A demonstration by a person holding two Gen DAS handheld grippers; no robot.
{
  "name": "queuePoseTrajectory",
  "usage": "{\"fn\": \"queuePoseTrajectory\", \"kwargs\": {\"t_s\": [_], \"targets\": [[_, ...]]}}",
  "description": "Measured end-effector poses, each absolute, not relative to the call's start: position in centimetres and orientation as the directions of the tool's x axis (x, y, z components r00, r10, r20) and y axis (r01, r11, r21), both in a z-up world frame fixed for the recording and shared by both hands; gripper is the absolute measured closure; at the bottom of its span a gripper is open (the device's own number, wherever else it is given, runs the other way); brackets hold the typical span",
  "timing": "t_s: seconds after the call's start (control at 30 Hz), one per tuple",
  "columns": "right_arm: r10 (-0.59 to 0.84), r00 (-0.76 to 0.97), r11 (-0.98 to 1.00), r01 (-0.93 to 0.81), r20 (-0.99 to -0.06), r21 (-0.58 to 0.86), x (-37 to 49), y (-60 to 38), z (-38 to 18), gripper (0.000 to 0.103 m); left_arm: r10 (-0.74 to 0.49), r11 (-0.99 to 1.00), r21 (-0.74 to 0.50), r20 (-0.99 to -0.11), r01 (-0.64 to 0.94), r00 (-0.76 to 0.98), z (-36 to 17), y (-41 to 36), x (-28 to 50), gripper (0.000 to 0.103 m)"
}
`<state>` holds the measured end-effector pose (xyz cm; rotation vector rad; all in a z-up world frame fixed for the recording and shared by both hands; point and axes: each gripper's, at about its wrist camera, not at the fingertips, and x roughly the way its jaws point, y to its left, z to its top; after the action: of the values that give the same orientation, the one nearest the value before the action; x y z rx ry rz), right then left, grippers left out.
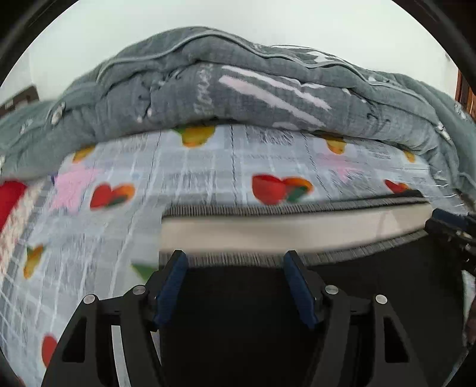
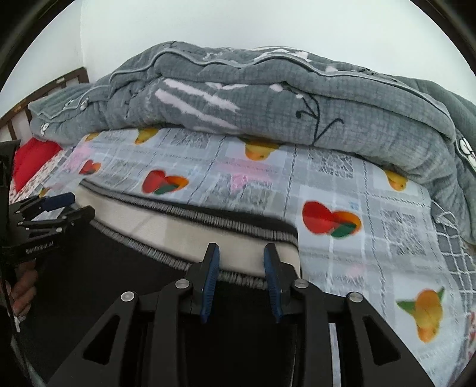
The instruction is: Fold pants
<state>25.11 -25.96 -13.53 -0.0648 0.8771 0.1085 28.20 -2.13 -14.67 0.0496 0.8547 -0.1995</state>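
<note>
Black pants flat on bedsheet, cream ribbed waistband spread; left gripper, right gripper released

- A bed is covered by a grey checked sheet printed with red and orange fruit.
- A rumpled grey quilted duvet is heaped behind.
- A plain white wall is seen beyond.
</note>
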Motion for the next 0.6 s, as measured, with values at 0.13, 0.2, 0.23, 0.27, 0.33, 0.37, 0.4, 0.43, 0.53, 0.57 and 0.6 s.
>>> {"fn": "queuePoseTrajectory", "kwargs": {"t_s": [0.13,0.2,0.23,0.27,0.33,0.37,0.4,0.43,0.53,0.57,0.6], "targets": [[0.041,0.616,0.993,-0.11,-0.787,-0.034,21.2,-25.7,-13.4,0.069,-0.157,0.979,-0.032,-0.75,0.203,0.642,-13.8,-1.4,24.0,0.037],[0.021,0.623,0.994,-0.099,-0.782,-0.053,18.8,-25.6,-13.5,0.069,-0.173,0.976,-0.044,-0.747,0.212,0.642,-13.4,-1.1,21.5,0.037],[0.017,0.626,0.994,-0.095,-0.779,-0.054,17.7,-25.7,-13.4,0.069,-0.181,0.975,-0.052,-0.743,0.215,0.644,-13.3,-0.9,20.2,0.037],[0.021,0.63,0.995,-0.089,-0.777,-0.046,16.2,-25.8,-13.4,0.069,-0.193,0.974,-0.062,-0.738,0.219,0.647,-13.1,-0.8,18.6,0.037],[0.028,0.628,0.997,-0.079,-0.778,-0.027,14.2,-26.1,-13.5,0.068,-0.202,0.972,-0.068,-0.738,0.227,0.644,-13.2,-0.6,16.2,0.037],[0.026,0.622,0.997,-0.073,-0.782,-0.025,13.2,-26.2,-13.7,0.067,-0.206,0.97,-0.069,-0.739,0.232,0.641,-13.3,-0.5,15.3,0.037],[0.02,0.617,0.997,-0.066,-0.787,-0.026,12.1,-26.3,-14.0,0.067,-0.212,0.968,-0.07,-0.74,0.24,0.638,-13.5,-0.5,14.0,0.037],[0.016,0.616,0.998,-0.06,-0.788,-0.026,11.3,-26.5,-14.2,0.067,-0.207,0.968,-0.061,-0.743,0.244,0.636,-13.7,-0.5,12.8,0.037],[0.029,0.596,0.999,-0.039,-0.803,0.007,9.0,-27.2,-15.1,0.066,-0.192,0.971,-0.049,-0.748,0.235,0.635,-14.7,-0.6,10.2,0.037],[0.034,0.588,0.999,-0.028,-0.808,0.022,8.5,-27.5,-15.3,0.066,-0.19,0.974,-0.064,-0.753,0.218,0.63,-15.0,-0.5,9.5,0.037],[0.036,0.588,0.999,-0.018,-0.808,0.031,7.8,-27.7,-15.5,0.066,-0.184,0.977,-0.068,-0.751,0.203,0.634,-15.2,-0.4,8.8,0.037]]}}
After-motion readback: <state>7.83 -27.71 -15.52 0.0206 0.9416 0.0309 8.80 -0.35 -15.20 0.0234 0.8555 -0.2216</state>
